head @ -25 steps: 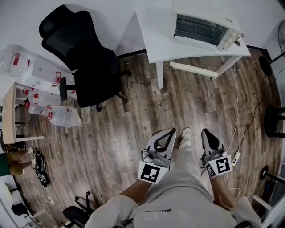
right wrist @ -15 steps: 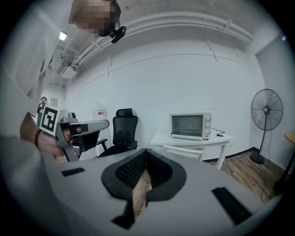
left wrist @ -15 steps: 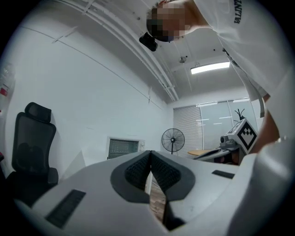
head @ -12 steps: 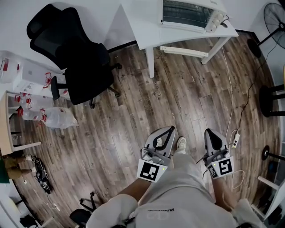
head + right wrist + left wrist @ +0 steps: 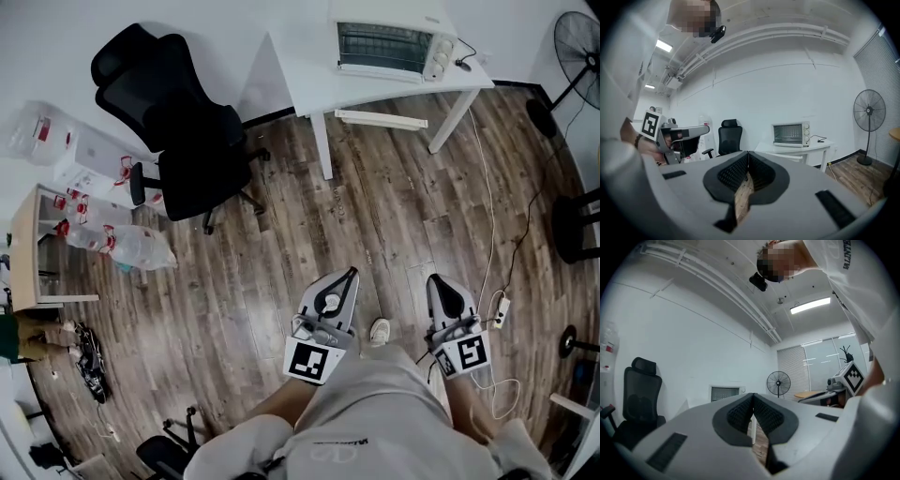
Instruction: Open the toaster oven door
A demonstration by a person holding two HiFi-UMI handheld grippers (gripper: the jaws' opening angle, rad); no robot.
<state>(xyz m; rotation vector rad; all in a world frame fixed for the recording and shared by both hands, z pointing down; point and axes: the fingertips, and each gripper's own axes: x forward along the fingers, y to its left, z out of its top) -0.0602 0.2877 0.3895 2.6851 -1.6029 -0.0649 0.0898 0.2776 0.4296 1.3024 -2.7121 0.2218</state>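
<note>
White oven (image 5: pixel 394 36) sits on a white table (image 5: pixel 302 58) by the far wall, well apart from both grippers. Against the head view of half a second ago, it has slid down and a little right in my picture, so its whole top now shows. The black chair (image 5: pixel 178 122) has likewise moved right. The fan (image 5: pixel 574 37) stays at the upper right corner, and my shoe (image 5: pixel 380 330) has dropped back nearer my knees. Both grippers hang over the wooden floor (image 5: pixel 281 234) much where they were.

Its long axis runs left to right along the table's back edge, tipped slightly down at the right end. The glass door (image 5: pixel 380 43) faces out over the floor towards me and is closed. The knobs (image 5: pixel 439 54) are at the right end.

My left gripper (image 5: pixel 350 273) has its jaws pressed together with nothing between them. My right gripper (image 5: pixel 437 279) is the same, pads meeting at the tips and holding nothing. From the right gripper view I see the oven front-on beyond the jaws, off to the right.
</note>
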